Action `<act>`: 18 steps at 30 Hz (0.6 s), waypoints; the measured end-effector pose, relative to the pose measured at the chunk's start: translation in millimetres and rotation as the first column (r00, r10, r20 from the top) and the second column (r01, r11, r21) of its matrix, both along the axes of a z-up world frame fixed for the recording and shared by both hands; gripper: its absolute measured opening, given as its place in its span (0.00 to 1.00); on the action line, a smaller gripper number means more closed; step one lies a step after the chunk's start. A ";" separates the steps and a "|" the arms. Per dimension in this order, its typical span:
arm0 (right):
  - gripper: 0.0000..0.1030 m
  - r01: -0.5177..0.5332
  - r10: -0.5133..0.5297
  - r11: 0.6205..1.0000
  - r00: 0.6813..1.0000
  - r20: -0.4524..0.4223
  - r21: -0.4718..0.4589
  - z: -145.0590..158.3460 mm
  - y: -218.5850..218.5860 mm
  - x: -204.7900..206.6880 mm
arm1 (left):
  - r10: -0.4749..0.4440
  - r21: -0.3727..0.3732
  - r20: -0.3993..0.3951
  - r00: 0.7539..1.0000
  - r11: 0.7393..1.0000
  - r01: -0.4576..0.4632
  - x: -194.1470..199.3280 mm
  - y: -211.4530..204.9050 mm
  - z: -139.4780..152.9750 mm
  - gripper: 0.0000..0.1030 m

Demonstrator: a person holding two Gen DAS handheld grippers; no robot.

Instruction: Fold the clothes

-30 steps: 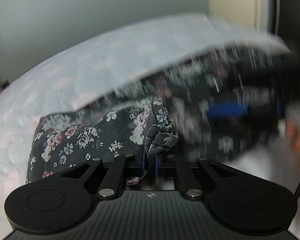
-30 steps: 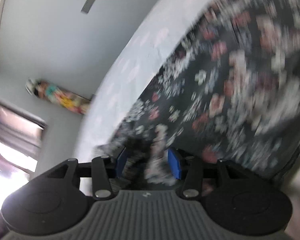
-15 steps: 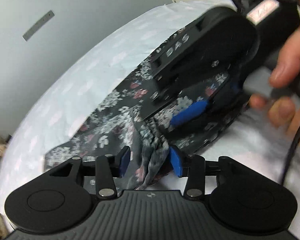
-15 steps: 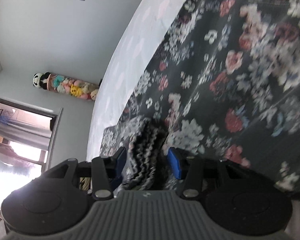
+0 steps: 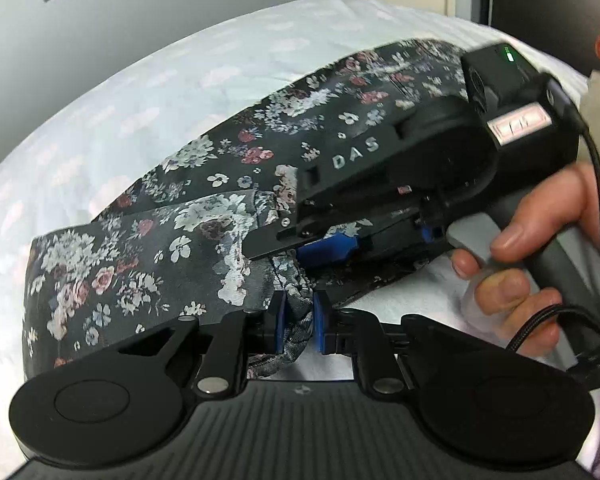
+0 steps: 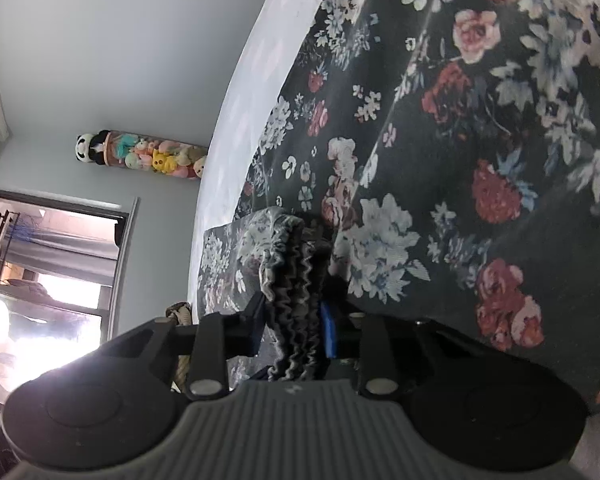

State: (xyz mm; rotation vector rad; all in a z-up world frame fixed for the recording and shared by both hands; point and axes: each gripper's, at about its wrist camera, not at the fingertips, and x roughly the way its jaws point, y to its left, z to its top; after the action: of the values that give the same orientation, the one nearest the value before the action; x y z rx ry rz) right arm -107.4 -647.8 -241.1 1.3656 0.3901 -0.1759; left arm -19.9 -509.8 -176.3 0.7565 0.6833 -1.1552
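Note:
A dark floral garment [image 5: 204, 184] lies folded on a pale floral bedsheet [image 5: 140, 96]. My left gripper [image 5: 298, 326] is shut on a bunched, ruffled edge of the garment near its front corner. My right gripper [image 5: 320, 246], held by a hand, lies just beyond it across the cloth. In the right wrist view the right gripper [image 6: 294, 328] is shut on the gathered elastic edge [image 6: 292, 280] of the same garment [image 6: 460, 140], which spreads away to the right.
The bedsheet [image 6: 252, 80] runs to a grey wall. A tube of plush toys [image 6: 140, 152] hangs beside a window [image 6: 48, 276]. A cable [image 5: 596, 184] trails from the right gripper's handle.
The garment has come down from mid-air and lies folded on the bed. Both grippers have closed tighter on its bunched edge and now sit close together.

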 end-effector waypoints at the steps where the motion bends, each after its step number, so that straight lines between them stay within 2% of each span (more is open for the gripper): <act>1: 0.28 0.002 -0.002 1.000 1.000 0.010 -0.001 -0.4 0.5 -0.8 | 0.002 -0.001 -0.004 1.000 1.000 -0.002 0.2 0.7 1.7 0.13; 6: 0.24 -0.002 0.004 0.999 0.999 0.039 -0.040 5.8 2.1 -1.7 | 0.019 -0.009 -0.005 1.000 1.000 -0.019 5.9 21.1 25.3 0.17; 9: 0.23 -0.022 0.027 0.991 0.999 0.035 -0.136 24.9 8.2 -1.0 | 0.077 -0.039 0.018 0.997 0.996 -0.076 18.9 54.9 46.5 0.27; 11: 0.22 -0.034 0.041 0.980 0.999 0.031 -0.198 37.8 12.3 -1.0 | 0.141 -0.064 0.039 0.989 0.988 -0.139 31.6 84.4 59.0 0.38; 12: 0.22 -0.028 0.036 0.975 0.999 0.034 -0.220 45.1 14.6 -3.1 | 0.176 -0.072 0.045 0.983 0.982 -0.172 37.8 98.7 61.9 0.40; 14: 0.21 -0.013 0.021 0.965 0.999 0.026 -0.262 63.0 18.6 -6.2 | 0.240 -0.083 0.045 0.970 0.968 -0.235 49.1 125.2 65.0 0.40; 18: 0.21 -0.068 0.053 0.903 0.997 -0.049 -0.424 125.6 20.3 -5.9 | 0.336 -0.098 -0.006 0.942 0.937 -0.335 65.3 167.1 65.1 0.40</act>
State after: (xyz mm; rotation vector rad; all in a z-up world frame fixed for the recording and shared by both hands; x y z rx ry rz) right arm -113.4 -627.5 -115.5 0.9171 0.3968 -0.2206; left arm 45.4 -342.7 -111.1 0.5368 0.7106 -0.8642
